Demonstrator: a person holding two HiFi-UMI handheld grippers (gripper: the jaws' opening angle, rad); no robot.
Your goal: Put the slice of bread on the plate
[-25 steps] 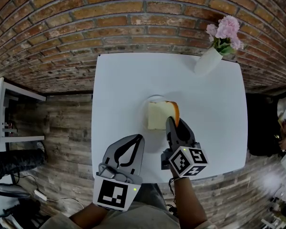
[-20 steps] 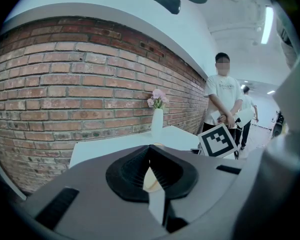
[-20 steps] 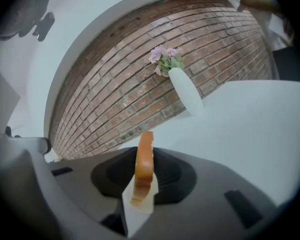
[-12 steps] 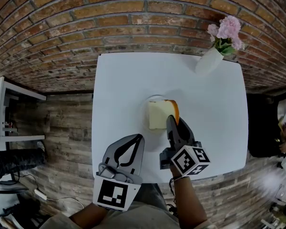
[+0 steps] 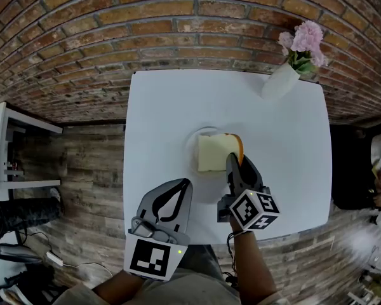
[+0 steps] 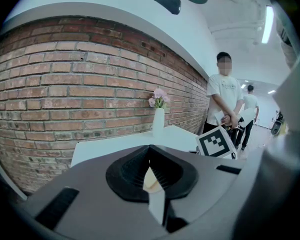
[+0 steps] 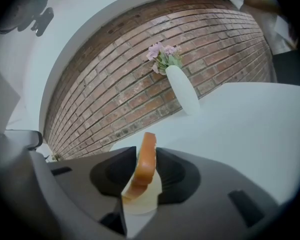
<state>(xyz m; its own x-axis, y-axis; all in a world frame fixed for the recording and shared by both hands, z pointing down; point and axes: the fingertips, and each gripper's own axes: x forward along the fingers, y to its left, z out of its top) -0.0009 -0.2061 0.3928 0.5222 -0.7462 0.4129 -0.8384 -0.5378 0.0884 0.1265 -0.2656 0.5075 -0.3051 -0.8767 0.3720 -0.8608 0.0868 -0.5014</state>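
Note:
The slice of bread (image 5: 214,152), pale with an orange-brown crust, lies over a small white plate (image 5: 205,131) in the middle of the white table (image 5: 171,107). My right gripper (image 5: 236,160) is at the slice's right crust edge. In the right gripper view the crust (image 7: 146,159) stands between the two jaws and touches both, and the jaws are opening. My left gripper (image 5: 186,184) hovers at the table's near edge, left of the bread, with its fingertips together and nothing in them. Most of the plate is hidden under the bread.
A white vase (image 5: 278,80) with pink flowers stands at the table's far right corner, against the brick wall. The vase (image 6: 158,119) also shows in the left gripper view, where people (image 6: 225,104) stand to the right. A white shelf (image 5: 13,157) stands on the floor at left.
The right gripper and the bread have edged slightly to the right. The left gripper has not moved.

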